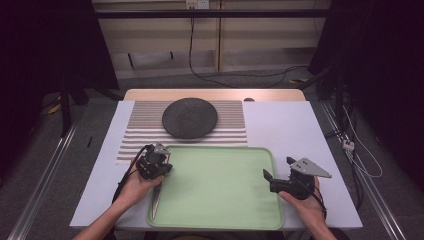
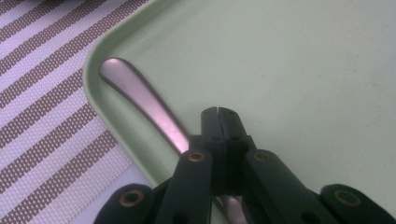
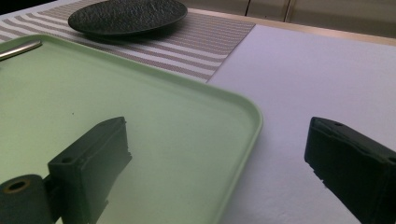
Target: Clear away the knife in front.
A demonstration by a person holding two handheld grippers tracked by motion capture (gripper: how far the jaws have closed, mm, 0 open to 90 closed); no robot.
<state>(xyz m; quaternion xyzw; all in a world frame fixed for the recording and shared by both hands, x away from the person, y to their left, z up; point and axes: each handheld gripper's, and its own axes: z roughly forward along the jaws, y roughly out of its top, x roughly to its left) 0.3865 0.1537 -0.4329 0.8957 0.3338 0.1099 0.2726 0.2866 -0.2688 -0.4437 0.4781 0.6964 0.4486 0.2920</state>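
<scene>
So here's where I'm at: my left gripper has its jaws pinched fully together on a metal utensil, some kind of knife or spoon handle, can't say which end is which from the close-up. The rounded shiny end sticks out ahead of the jaws and off to their left, lying in the corner of the green tray, right along the rim. The rest of it runs back under the jaws. In the high view the long thin piece trails from the left gripper down the tray's left edge. I'd say I grabbed it near the middle so it stays balanced and doesn't swing once it comes up off the tray.

My right gripper has its jaws spread wide with nothing between them. One jaw hangs over the tray's near corner, the other over the bare white surface, so the tray rim passes between them. I'm guessing it's parked there ready to steady the tray.

Well beyond both sets of jaws sits the dark plate on the striped mat, likely where the utensil is headed.
</scene>
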